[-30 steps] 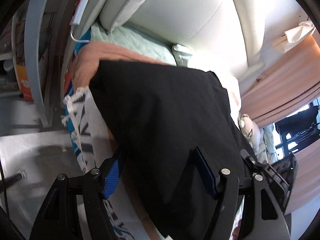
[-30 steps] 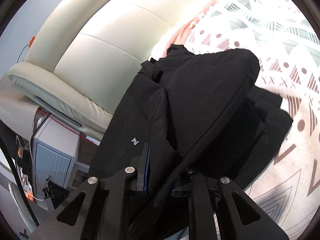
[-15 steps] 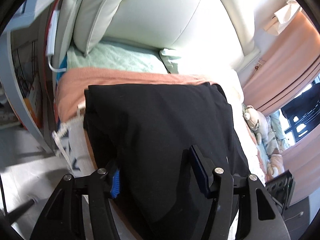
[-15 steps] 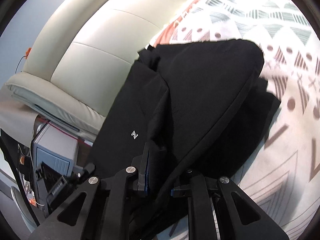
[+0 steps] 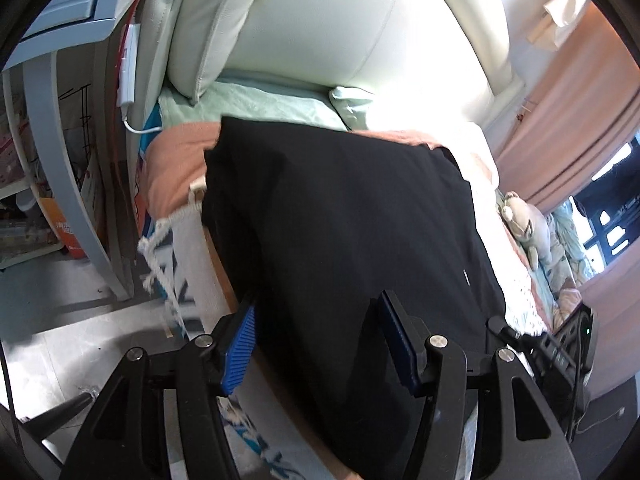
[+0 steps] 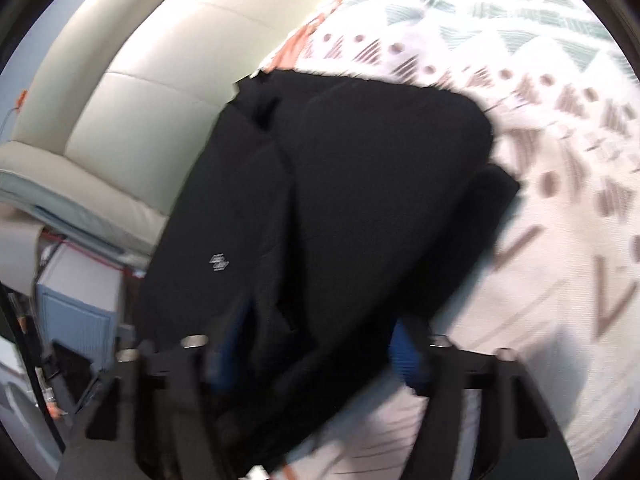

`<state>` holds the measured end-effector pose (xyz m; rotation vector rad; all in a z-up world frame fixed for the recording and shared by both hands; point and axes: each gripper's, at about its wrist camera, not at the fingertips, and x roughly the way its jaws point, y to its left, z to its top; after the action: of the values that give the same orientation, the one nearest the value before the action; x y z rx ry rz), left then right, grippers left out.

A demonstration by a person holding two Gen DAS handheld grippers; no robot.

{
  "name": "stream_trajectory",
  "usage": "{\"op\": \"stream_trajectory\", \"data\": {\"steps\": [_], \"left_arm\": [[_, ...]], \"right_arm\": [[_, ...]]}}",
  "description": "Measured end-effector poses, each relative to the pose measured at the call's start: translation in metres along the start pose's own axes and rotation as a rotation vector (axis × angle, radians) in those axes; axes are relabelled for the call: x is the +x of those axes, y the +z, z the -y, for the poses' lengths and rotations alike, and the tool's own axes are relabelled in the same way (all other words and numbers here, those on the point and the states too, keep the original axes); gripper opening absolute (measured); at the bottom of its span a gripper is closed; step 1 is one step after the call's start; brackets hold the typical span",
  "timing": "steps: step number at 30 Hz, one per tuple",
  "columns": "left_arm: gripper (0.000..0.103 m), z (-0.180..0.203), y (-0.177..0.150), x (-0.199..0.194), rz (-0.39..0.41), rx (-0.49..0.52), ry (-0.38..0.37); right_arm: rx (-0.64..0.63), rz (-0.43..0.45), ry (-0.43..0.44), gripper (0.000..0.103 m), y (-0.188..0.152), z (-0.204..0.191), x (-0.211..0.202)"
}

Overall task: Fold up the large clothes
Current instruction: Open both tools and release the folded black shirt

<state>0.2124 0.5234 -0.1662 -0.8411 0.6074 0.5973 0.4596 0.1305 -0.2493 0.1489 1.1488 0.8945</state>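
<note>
A: We start with the bed (image 6: 540,208) — its patterned blanket runs up to the cream headboard (image 5: 328,28), and our black garment (image 5: 344,216) lies on it near the edge, already doubled over into a thick bundle.

B: Agreed. From the right wrist view we see one layer folded on top, with a lower layer poking out at the right. So we judge a fold has just been laid down.

A: And our right claw (image 6: 316,352)? The picture is blurred, but we see its blue pads spread wide, either side of the cloth's near edge. Its jaws have just been opening; the fabric sits between them, no longer pinched.

B: Released, then. Our left claw (image 5: 320,340) is also parted, pads standing clear of the garment that bulges between them. Nothing is clamped.

A: So next we probably need to pull both claws back off the cloth without dragging the top layer, then find a fresh edge for another fold.

B: The small white logo (image 6: 219,262) gives us a landmark.
</note>
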Motion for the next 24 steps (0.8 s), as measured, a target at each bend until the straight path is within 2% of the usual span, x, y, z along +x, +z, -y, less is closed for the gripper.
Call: {"op": "stream_trajectory", "data": {"steps": [4, 9, 14, 20, 21, 22, 24], "left_arm": [[0.059, 0.017, -0.023, -0.006, -0.008, 0.057, 0.017], [0.059, 0.031, -0.045, -0.012, -0.034, 0.069, 0.013], [0.059, 0.053, -0.053, -0.039, -0.004, 0.113, 0.054], [0.059, 0.083, -0.065, -0.076, 0.019, 0.169, 0.027], [0.059, 0.090, -0.068, -0.082, 0.026, 0.185, 0.025], [0.061, 0.097, -0.071, -0.089, 0.025, 0.206, 0.014], [0.077, 0.111, -0.076, -0.103, 0.047, 0.250, 0.006]], "right_arm": [[-0.001, 0.013, -0.043, 0.074, -0.004, 0.008, -0.020], [-0.048, 0.032, -0.110, 0.074, -0.014, 0.003, -0.057], [-0.089, 0.057, -0.114, 0.074, -0.027, -0.003, -0.108], [-0.144, 0.095, -0.146, 0.074, -0.045, -0.004, -0.167], [-0.144, 0.101, -0.151, 0.077, -0.049, -0.003, -0.178], [-0.143, 0.106, -0.153, 0.082, -0.053, -0.002, -0.187], [-0.130, 0.123, -0.153, 0.086, -0.060, 0.001, -0.208]]}}
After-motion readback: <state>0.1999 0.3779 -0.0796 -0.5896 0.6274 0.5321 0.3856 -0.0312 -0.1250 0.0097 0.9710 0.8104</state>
